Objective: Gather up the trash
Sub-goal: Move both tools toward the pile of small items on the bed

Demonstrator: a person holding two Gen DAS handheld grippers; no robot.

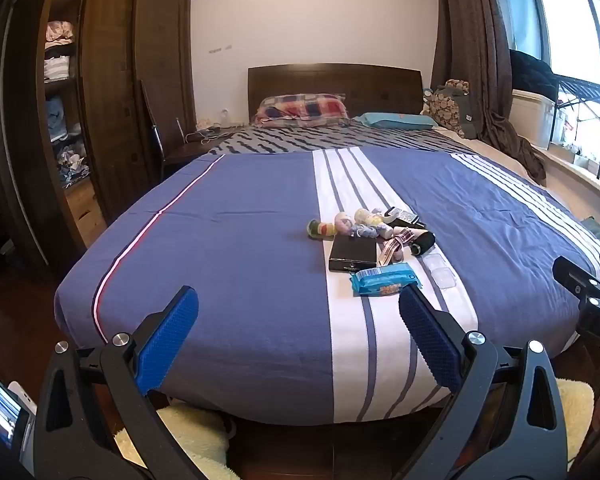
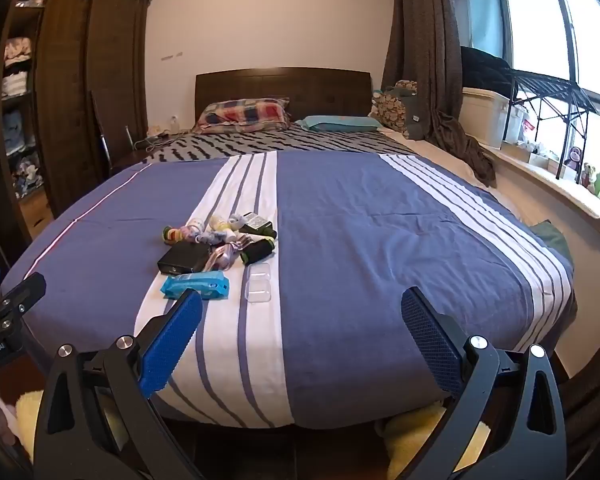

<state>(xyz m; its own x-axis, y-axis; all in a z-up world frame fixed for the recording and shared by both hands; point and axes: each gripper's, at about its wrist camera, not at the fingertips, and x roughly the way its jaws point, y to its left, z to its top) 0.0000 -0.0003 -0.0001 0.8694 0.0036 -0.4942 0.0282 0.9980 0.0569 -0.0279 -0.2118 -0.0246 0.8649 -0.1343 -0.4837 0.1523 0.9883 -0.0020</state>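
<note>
A small pile lies on the white stripe of the bed (image 1: pixel 236 248): a blue wipes packet (image 1: pixel 386 279) (image 2: pixel 196 286), a black box (image 1: pixel 353 255) (image 2: pixel 185 259), a clear plastic case (image 1: pixel 440 270) (image 2: pixel 258 283), rolled socks (image 1: pixel 322 229) (image 2: pixel 174 235), a black roll (image 1: pixel 422 242) (image 2: pixel 258 251) and a dark packet (image 1: pixel 404 216) (image 2: pixel 258 222). My left gripper (image 1: pixel 298 304) hangs open at the foot of the bed, short of the pile. My right gripper (image 2: pixel 302 308) is open too, with the pile ahead of its left finger. Neither holds anything.
A wardrobe (image 1: pixel 112 80) with open shelves stands on the left. Pillows (image 1: pixel 304 109) and a headboard are at the far end. A curtain (image 2: pixel 424 52), a white box and a rack line the window sill on the right. Fluffy yellow rugs (image 1: pixel 192 436) lie on the floor below.
</note>
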